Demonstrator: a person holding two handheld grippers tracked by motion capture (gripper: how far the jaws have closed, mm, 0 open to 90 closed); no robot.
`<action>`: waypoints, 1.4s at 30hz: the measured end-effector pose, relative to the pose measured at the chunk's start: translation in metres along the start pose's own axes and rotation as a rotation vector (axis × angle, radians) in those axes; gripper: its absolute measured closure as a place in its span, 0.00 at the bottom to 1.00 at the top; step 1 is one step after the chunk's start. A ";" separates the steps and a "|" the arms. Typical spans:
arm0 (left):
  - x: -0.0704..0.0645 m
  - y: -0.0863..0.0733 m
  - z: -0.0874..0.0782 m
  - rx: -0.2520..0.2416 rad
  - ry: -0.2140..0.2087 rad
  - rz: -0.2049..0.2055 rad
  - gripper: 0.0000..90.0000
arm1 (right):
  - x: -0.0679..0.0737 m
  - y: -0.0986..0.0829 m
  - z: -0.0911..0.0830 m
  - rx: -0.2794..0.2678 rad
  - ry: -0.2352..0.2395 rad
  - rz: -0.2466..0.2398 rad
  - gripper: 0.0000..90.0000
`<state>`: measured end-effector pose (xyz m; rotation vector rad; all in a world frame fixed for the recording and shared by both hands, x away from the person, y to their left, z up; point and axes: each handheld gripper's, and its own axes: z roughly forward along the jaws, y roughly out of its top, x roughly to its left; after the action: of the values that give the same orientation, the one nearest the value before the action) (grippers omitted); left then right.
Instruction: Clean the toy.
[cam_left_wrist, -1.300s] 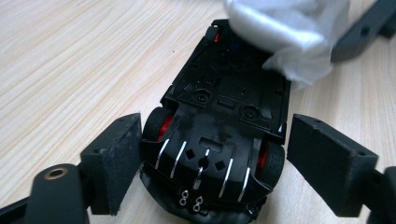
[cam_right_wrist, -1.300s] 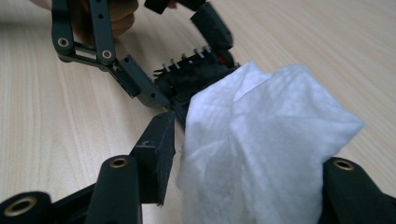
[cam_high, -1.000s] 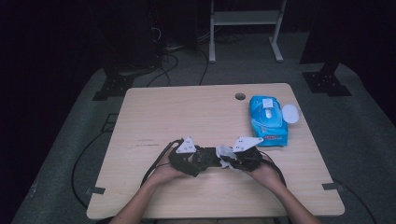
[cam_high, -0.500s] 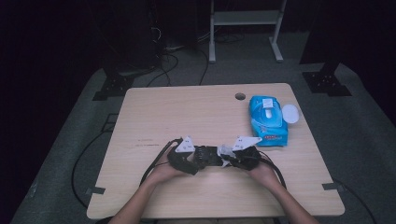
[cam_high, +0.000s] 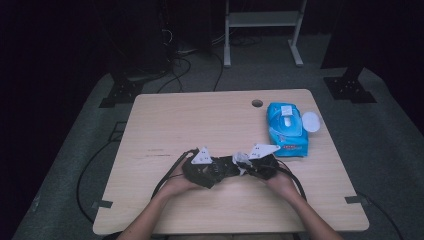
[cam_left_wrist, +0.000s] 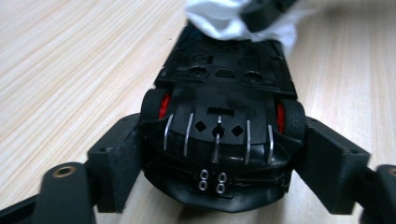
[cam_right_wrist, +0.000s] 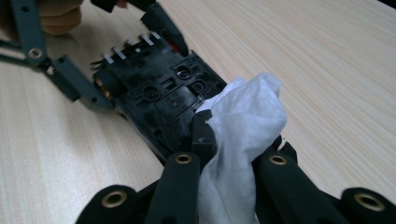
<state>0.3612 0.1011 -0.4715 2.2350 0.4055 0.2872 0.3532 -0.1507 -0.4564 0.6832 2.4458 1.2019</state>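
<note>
A black toy car (cam_left_wrist: 219, 93) lies upside down, its underside and red wheel hubs showing. My left gripper (cam_left_wrist: 219, 163) is shut on its sides at one end. A white wipe (cam_right_wrist: 243, 121) is bunched in my right gripper (cam_right_wrist: 233, 144), which is shut on it and presses it on the car's underside (cam_right_wrist: 154, 88). In the high view both grippers, left (cam_high: 202, 167) and right (cam_high: 255, 164), meet over the car (cam_high: 222, 170) near the table's front middle, with the wipe (cam_high: 241, 160) between them.
A blue pack of wipes (cam_high: 286, 129) with its white lid (cam_high: 310, 121) flipped open lies at the right of the wooden table (cam_high: 200, 120). A cable hole (cam_high: 257, 103) is near the far edge. Cables trail off the front left.
Almost nothing: both grippers stay together at the car, and the right one with the wipe has shifted slightly.
</note>
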 end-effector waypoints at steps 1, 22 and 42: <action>0.000 0.000 0.000 0.011 0.002 0.012 0.25 | 0.001 0.001 0.000 -0.004 -0.001 0.004 0.93; -0.008 0.000 0.002 0.002 0.022 0.017 0.27 | 0.010 0.007 0.005 -0.069 0.086 0.078 0.94; -0.009 -0.001 0.001 0.003 0.034 0.033 0.27 | -0.013 -0.010 -0.010 -0.042 -0.023 0.136 0.93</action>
<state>0.3529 0.0977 -0.4734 2.2438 0.3872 0.3427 0.3565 -0.1696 -0.4580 0.8579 2.3812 1.2835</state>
